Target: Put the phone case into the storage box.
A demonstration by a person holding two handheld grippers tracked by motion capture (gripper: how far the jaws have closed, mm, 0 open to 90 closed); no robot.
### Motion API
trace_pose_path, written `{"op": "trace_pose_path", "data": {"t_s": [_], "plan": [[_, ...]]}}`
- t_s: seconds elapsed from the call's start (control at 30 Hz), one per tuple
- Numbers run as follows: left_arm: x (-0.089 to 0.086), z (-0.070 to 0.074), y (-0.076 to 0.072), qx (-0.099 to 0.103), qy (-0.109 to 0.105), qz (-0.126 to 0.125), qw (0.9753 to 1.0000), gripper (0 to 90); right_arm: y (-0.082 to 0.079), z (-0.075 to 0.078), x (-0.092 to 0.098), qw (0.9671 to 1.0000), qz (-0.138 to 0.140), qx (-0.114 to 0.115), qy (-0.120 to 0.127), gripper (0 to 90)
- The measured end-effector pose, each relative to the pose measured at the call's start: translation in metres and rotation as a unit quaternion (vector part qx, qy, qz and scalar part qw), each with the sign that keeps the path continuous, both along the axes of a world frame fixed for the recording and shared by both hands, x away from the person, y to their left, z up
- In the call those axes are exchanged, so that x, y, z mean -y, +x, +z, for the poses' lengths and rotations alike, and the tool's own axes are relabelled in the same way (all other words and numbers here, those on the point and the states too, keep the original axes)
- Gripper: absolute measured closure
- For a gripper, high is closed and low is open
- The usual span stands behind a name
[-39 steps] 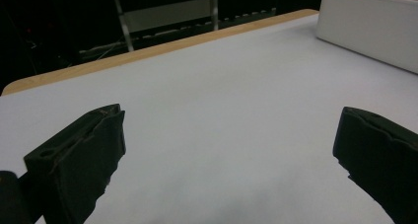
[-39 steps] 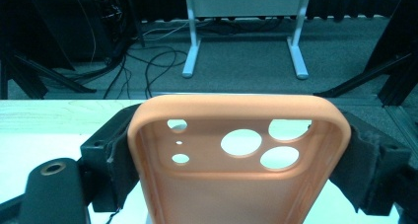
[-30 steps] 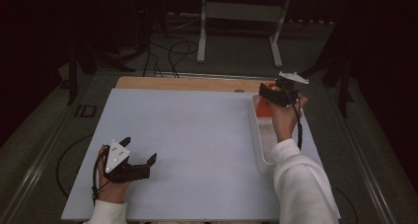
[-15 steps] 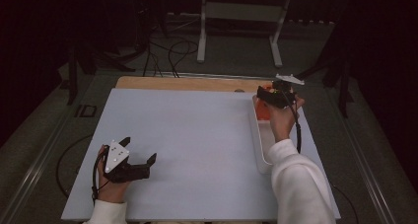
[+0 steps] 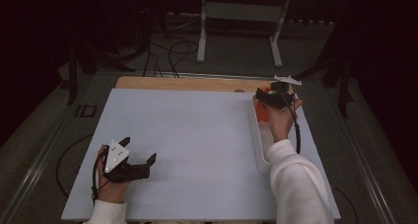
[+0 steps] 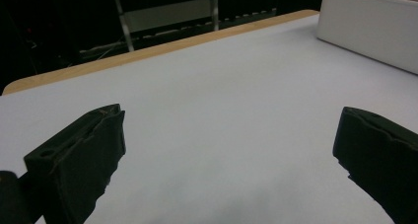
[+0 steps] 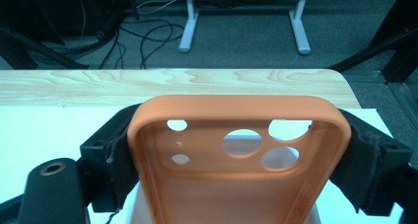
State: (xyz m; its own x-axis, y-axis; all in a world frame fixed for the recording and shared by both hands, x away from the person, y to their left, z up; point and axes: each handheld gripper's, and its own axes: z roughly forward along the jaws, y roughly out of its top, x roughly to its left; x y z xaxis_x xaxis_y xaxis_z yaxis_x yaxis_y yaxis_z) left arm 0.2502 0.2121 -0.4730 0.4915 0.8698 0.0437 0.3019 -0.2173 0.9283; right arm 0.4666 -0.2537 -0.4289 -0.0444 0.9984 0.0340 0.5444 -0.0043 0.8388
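Since the earlier frame our right tool [image 5: 262, 96] has edged left above the white tray [image 5: 257, 140], clamped on the orange phone case [image 7: 236, 155], while our left tool [image 5: 138, 151] rests open on the counter [image 5: 197, 135]; next, we judge, carry the case clear.

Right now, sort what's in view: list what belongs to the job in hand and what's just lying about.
In the job:
- orange phone case, clamped between the right claw's jaws
- white tray under that hand

Lying about:
- left claw, open and idle on the table
- floor cables
- white stand behind the table
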Motion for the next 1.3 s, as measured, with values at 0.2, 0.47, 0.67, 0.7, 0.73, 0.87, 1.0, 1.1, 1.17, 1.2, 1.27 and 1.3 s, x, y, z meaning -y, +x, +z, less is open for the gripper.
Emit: {"op": "trace_pose_path", "data": {"t_s": [0.2, 0.47, 0.67, 0.7, 0.73, 0.87, 1.0, 1.1, 1.17, 1.2, 1.27, 1.3], "plan": [[-0.001, 0.000, 0.000, 0.000, 0.000, 0.001, 1.0000, 0.1, 0.002, -0.005, -0.001, 0.9999, -0.002, -0.012, 0.001, 15.8], [-0.001, 0.000, 0.000, 0.000, -0.001, 0.001, 1.0000, 0.2, 0.004, -0.008, -0.001, 0.9999, 0.003, -0.013, -0.004, 15.6], [-0.001, 0.000, 0.000, -0.001, 0.000, 0.001, 1.0000, 0.1, 0.005, -0.009, -0.001, 0.9999, 0.008, -0.011, -0.005, 15.3], [-0.001, 0.000, 0.000, -0.001, -0.001, 0.001, 1.0000, 0.1, 0.005, -0.009, -0.001, 0.9999, 0.007, -0.010, -0.006, 15.2], [-0.001, 0.000, 0.000, -0.001, -0.001, 0.001, 1.0000, 0.1, 0.005, -0.010, -0.001, 0.9999, 0.007, -0.010, -0.005, 15.2], [-0.001, 0.000, 0.000, -0.001, -0.002, 0.001, 1.0000, 0.1, 0.006, -0.010, -0.002, 0.9999, 0.003, -0.007, -0.008, 14.5], [-0.001, 0.000, 0.000, -0.001, -0.001, 0.001, 1.0000, 0.2, 0.007, -0.011, -0.002, 0.9999, 0.003, -0.011, -0.008, 10.1], [-0.002, 0.000, 0.000, -0.002, -0.002, 0.001, 1.0000, 0.2, 0.008, -0.013, -0.001, 0.9999, 0.002, -0.015, -0.003, 8.4], [-0.001, -0.001, 0.000, -0.002, 0.000, 0.001, 1.0000, 0.2, 0.008, -0.012, -0.001, 0.9999, 0.002, -0.012, -0.005, 8.3], [-0.001, -0.001, 0.000, -0.002, -0.001, 0.001, 1.0000, 0.1, 0.008, -0.012, -0.001, 0.9999, 0.003, -0.010, -0.003, 8.3], [-0.001, -0.001, 0.000, -0.002, 0.000, 0.001, 1.0000, 0.2, 0.007, -0.010, -0.001, 1.0000, 0.007, -0.003, -0.002, 8.3], [-0.001, -0.001, 0.000, -0.002, 0.000, 0.001, 1.0000, 0.2, 0.007, -0.009, -0.001, 1.0000, 0.010, 0.001, 0.002, 8.2]]}}
